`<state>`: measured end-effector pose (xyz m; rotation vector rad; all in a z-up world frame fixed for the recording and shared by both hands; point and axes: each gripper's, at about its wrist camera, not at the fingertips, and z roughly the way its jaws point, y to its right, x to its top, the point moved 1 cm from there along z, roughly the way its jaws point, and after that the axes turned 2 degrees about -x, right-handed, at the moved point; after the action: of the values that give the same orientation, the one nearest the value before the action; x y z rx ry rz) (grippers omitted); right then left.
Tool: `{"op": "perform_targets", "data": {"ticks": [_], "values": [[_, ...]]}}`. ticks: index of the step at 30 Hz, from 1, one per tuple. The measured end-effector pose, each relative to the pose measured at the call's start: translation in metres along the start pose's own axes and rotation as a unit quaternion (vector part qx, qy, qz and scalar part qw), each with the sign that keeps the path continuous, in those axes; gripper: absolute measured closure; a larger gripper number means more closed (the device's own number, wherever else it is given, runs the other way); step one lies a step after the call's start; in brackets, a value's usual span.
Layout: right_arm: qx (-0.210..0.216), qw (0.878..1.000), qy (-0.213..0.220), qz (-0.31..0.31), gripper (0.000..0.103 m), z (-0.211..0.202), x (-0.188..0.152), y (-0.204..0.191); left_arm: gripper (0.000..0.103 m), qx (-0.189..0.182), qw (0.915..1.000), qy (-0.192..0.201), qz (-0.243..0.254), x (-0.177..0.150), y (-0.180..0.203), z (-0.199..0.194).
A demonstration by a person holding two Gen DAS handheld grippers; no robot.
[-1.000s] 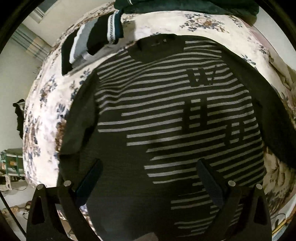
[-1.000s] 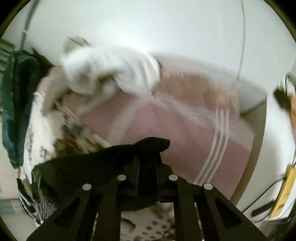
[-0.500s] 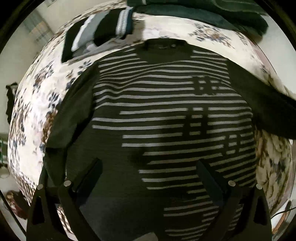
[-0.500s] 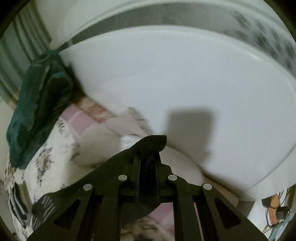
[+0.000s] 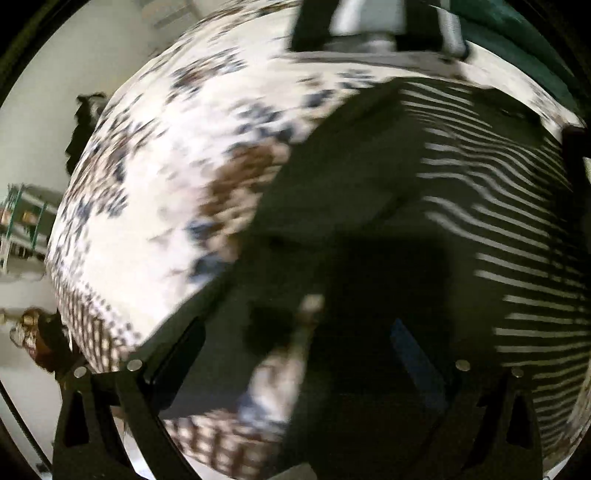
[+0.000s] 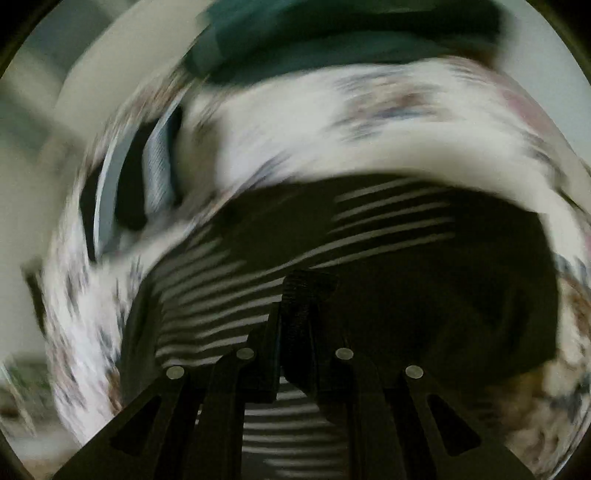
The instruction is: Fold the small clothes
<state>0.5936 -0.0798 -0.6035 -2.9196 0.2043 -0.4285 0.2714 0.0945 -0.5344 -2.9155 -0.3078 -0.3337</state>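
Observation:
A dark sweater with white stripes (image 5: 480, 206) lies spread on the floral bedspread (image 5: 155, 192). My left gripper (image 5: 295, 354) is open and empty, low over the sweater's left sleeve and hem, its fingers (image 5: 177, 354) spread wide. In the right wrist view the sweater (image 6: 388, 229) lies below, and my right gripper (image 6: 295, 317) is shut on the sweater's right sleeve (image 6: 310, 284), with dark knit pinched between the jaws. Both views are blurred by motion.
A folded dark and grey striped garment (image 5: 373, 22) lies at the bed's far side, also in the right wrist view (image 6: 140, 177). A dark green blanket (image 6: 332, 33) is heaped beyond. The bed edge drops off at left, with a shelf (image 5: 22, 225) past it.
My left gripper swung left and down toward the sweater's left sleeve. My right gripper, still shut on the sleeve, swung from facing the wall over onto the sweater's body.

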Motion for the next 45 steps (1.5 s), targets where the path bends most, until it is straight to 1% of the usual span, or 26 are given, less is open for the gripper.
{"op": "perform_targets", "data": {"ticks": [1,4,6,8,9,10,11,12,13,16,19,21,22,23,25,26,27,28,29,30,32,35,39,42,44,45], "values": [[0.0,0.999,-0.011,-0.031,0.091,0.015,-0.007,-0.046,0.0,0.002,1.0,0.0,-0.004,0.001,-0.01,0.001],[-0.008,0.995,-0.025,-0.097,0.091,0.046,-0.026,-0.123,0.0,0.012,0.9997,0.01,-0.018,0.002,-0.051,0.007],[-0.028,0.991,-0.065,-0.117,0.091,0.086,-0.035,-0.159,0.0,0.019,0.9994,0.012,-0.027,0.003,-0.076,0.015],[-0.049,0.986,-0.091,-0.133,0.086,0.102,-0.047,-0.167,0.0,0.012,0.9989,0.006,-0.044,0.001,-0.103,0.025],[-0.034,0.986,-0.102,-0.124,0.08,0.102,-0.051,-0.163,0.0,0.004,0.9985,0.004,-0.054,-0.001,-0.115,0.028],[0.0,0.988,-0.115,-0.106,0.063,0.096,-0.057,-0.155,0.0,-0.007,0.998,0.003,-0.063,-0.003,-0.127,0.029],[0.018,0.988,-0.122,-0.092,0.054,0.088,-0.061,-0.146,0.0,-0.019,0.9973,0.004,-0.071,-0.006,-0.142,0.031],[0.031,0.989,-0.122,-0.079,0.042,0.077,-0.067,-0.137,0.0,-0.028,0.9967,0.004,-0.076,-0.01,-0.154,0.033],[0.04,0.99,-0.12,-0.068,0.037,0.065,-0.074,-0.125,0.0,-0.035,0.9961,0.002,-0.08,-0.016,-0.167,0.036],[0.039,0.99,-0.13,-0.039,0.036,0.029,-0.1,-0.083,0.0,-0.048,0.9942,-0.015,-0.095,-0.03,-0.194,0.05],[0.007,0.989,-0.147,-0.018,0.036,0.004,-0.124,-0.035,0.0,-0.089,0.9872,-0.053,-0.121,-0.049,-0.212,0.074],[-0.014,0.986,-0.165,-0.008,0.036,0.0,-0.146,-0.013,0.0,-0.126,0.9779,-0.091,-0.14,-0.061,-0.213,0.094],[-0.03,0.982,-0.188,-0.003,0.036,0.004,-0.162,-0.002,0.0,-0.149,0.9717,-0.112,-0.145,-0.069,-0.208,0.106],[-0.042,0.977,-0.209,0.004,0.036,0.009,-0.172,0.008,0.0,-0.156,0.9691,-0.124,-0.146,-0.075,-0.203,0.115],[-0.052,0.971,-0.232,0.029,0.036,0.012,-0.191,0.022,0.001,-0.147,0.9746,-0.115,-0.123,-0.083,-0.191,0.12],[-0.054,0.968,-0.241,0.039,0.036,0.013,-0.203,0.028,0.011,-0.138,0.9798,-0.1,-0.104,-0.083,-0.185,0.117],[-0.054,0.968,-0.243,0.041,0.036,0.013,-0.208,0.029,0.036,-0.125,0.984,-0.091,-0.089,-0.084,-0.181,0.114],[-0.056,0.968,-0.242,0.037,0.036,0.012,-0.213,0.029,0.053,-0.107,0.9877,-0.084,-0.077,-0.083,-0.18,0.11],[-0.06,0.969,-0.239,0.029,0.036,0.01,-0.218,0.027,0.083,-0.095,0.9901,-0.074,-0.072,-0.082,-0.182,0.104],[-0.059,0.97,-0.237,0.022,0.036,0.01,-0.221,0.024,0.097,-0.096,0.99,-0.068,-0.078,-0.08,-0.188,0.098],[-0.048,0.972,-0.231,0.012,0.036,0.008,-0.225,0.014,0.099,-0.121,0.9858,-0.046,-0.107,-0.075,-0.206,0.083],[-0.032,0.976,-0.216,0.013,0.036,0.001,-0.227,0.002,0.1,-0.118,0.9843,0.001,-0.131,-0.059,-0.23,0.055],[-0.01,0.98,-0.2,0.019,0.036,-0.004,-0.226,-0.014,0.1,-0.09,0.9777,0.065,-0.178,-0.028,-0.28,0.029],[-0.003,0.98,-0.196,0.035,0.036,-0.005,-0.219,-0.018,0.099,-0.08,0.9659,0.094,-0.228,0.003,-0.322,0.036],[0.008,0.98,-0.19,0.051,0.036,-0.006,-0.219,-0.02,0.095,-0.097,0.9553,0.101,-0.26,0.022,-0.341,0.047],[0.009,0.981,-0.188,0.055,0.036,-0.006,-0.219,-0.019,0.095,-0.096,0.9507,0.102,-0.277,0.026,-0.348,0.051]]}}
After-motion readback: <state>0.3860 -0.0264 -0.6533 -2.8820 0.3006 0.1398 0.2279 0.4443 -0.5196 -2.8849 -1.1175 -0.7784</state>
